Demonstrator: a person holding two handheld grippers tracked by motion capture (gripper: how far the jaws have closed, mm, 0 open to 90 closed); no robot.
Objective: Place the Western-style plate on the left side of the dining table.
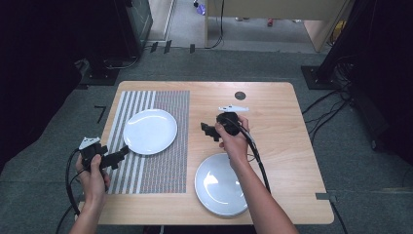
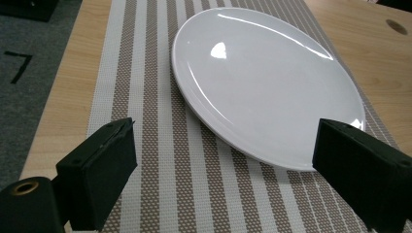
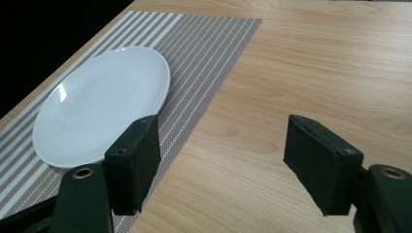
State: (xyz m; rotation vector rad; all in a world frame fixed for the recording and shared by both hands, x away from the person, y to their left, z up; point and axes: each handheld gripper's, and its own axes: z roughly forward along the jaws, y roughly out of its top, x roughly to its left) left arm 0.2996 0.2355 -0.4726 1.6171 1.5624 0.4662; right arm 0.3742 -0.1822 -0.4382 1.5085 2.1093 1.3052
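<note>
Jaws of left gripper (image 1: 119, 155) and right gripper (image 1: 208, 131) gape empty — plate (image 1: 150, 131) seemingly untouched.

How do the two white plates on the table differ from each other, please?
The far plate lies on the striped placemat; the near plate sits on bare wood of the table. The far plate is by the open left gripper; the near plate lies under the person's right forearm. Both are round, white, glossy and empty.

Left tool (image 1: 118, 155) is hovering open-jawed beside the plate (image 1: 150, 131) on the striped mat (image 1: 168, 161), while the right tool (image 1: 210, 131) is hanging empty above the counter (image 1: 287, 146), near a second plate (image 1: 219, 187).
</note>
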